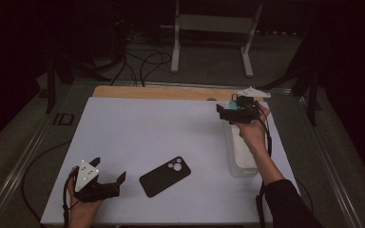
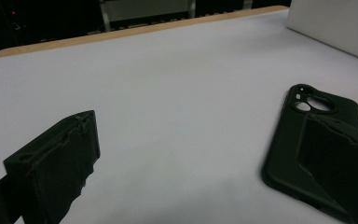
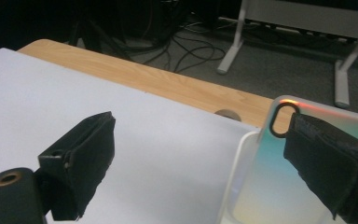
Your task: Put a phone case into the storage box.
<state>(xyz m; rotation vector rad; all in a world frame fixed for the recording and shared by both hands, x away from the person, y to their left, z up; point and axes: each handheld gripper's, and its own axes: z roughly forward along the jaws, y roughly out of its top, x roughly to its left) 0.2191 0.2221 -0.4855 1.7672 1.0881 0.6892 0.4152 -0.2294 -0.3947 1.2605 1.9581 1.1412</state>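
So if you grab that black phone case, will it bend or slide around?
The black phone case looks thin and empty, with open camera holes, so it is probably light and a bit bendy. It lies flat on the smooth white table, so a push would likely slide it. It cannot roll.

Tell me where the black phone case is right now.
In the high view the black phone case lies flat on the white table, near its front edge, just right of the open left gripper and left of the clear bin.

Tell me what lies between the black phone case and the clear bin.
Nothing: in the high view, bare white table separates the black phone case from the clear bin.
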